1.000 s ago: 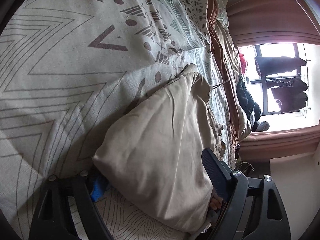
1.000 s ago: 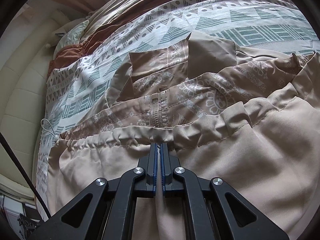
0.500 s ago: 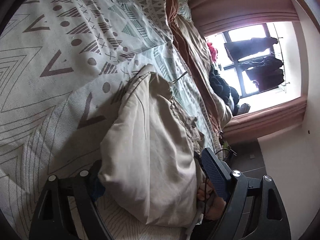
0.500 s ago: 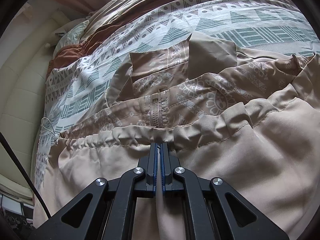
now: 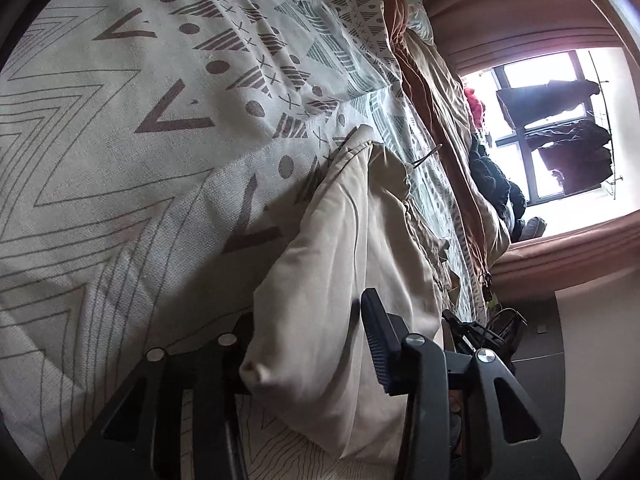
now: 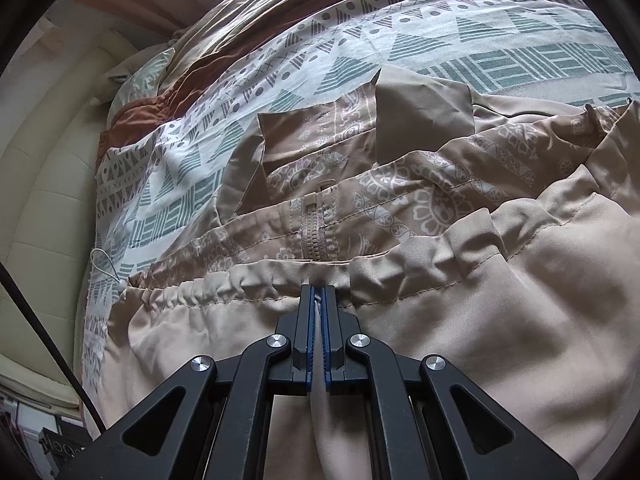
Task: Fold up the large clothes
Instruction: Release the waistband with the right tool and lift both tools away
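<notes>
A beige jacket (image 6: 500,300) with a paisley lining and a zipper (image 6: 316,232) lies on a patterned bedspread (image 6: 360,40). My right gripper (image 6: 318,300) is shut on the jacket's gathered hem near the zipper. In the left wrist view a bunched fold of the same jacket (image 5: 352,280) sits between the two fingers of my left gripper (image 5: 304,328). The jaws stand apart around the fold, and the left finger is partly hidden behind the cloth.
A brown blanket (image 6: 248,36) and pillow lie at the bed's far side. A cream padded headboard (image 6: 48,184) is at left. A window (image 5: 552,120) with hanging dark clothes and pink curtains shows in the left wrist view.
The left gripper's jaws have narrowed around the fold, and its view has swung over the bedspread. The right gripper keeps its hold and has barely moved.
</notes>
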